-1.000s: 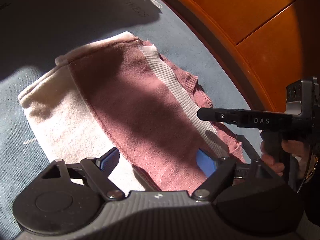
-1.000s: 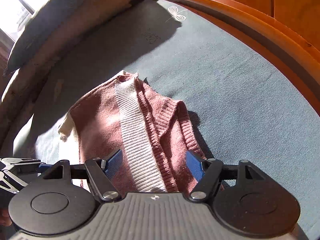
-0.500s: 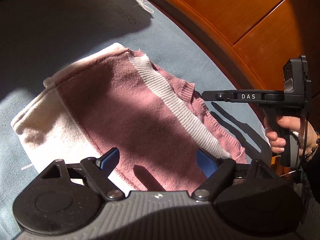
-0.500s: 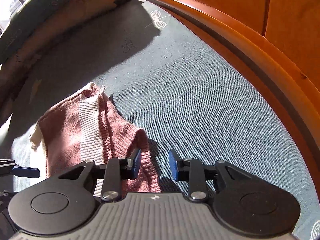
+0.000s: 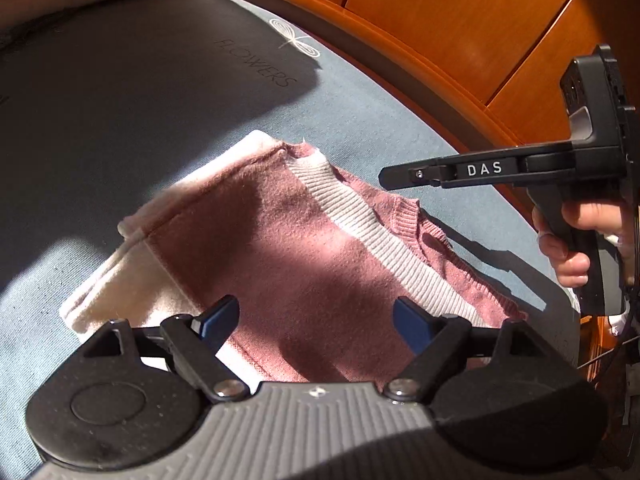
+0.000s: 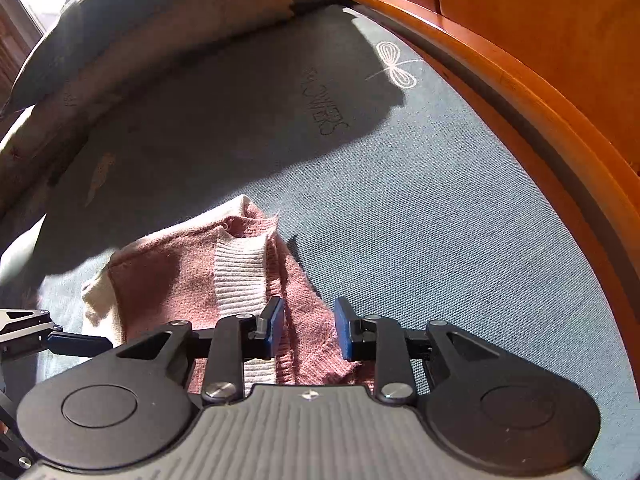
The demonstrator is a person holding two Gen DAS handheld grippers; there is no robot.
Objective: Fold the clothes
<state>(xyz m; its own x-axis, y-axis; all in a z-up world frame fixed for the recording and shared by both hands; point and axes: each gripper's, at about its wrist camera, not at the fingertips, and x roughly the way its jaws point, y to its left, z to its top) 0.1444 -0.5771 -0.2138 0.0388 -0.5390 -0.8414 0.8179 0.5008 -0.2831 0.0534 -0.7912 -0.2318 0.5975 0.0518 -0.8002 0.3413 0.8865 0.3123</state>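
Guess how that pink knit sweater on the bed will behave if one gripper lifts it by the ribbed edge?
Probably floppy: the sweater lies in soft folds, so it would likely drape and unfold from a single pinch. Its fuzzy knit and white ribbed band look grippy, so slipping seems unlikely. Pushed, it would likely bunch on the textured bedcover rather than slide.

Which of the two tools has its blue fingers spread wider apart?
The left tool: its fingers stand wide over the pink sweater. The right tool has only a narrow gap.

Pink knit sweater (image 5: 304, 264) w/ white ribbed band, cream sleeve; folded, lying flat on grey-blue bed, part shaded.
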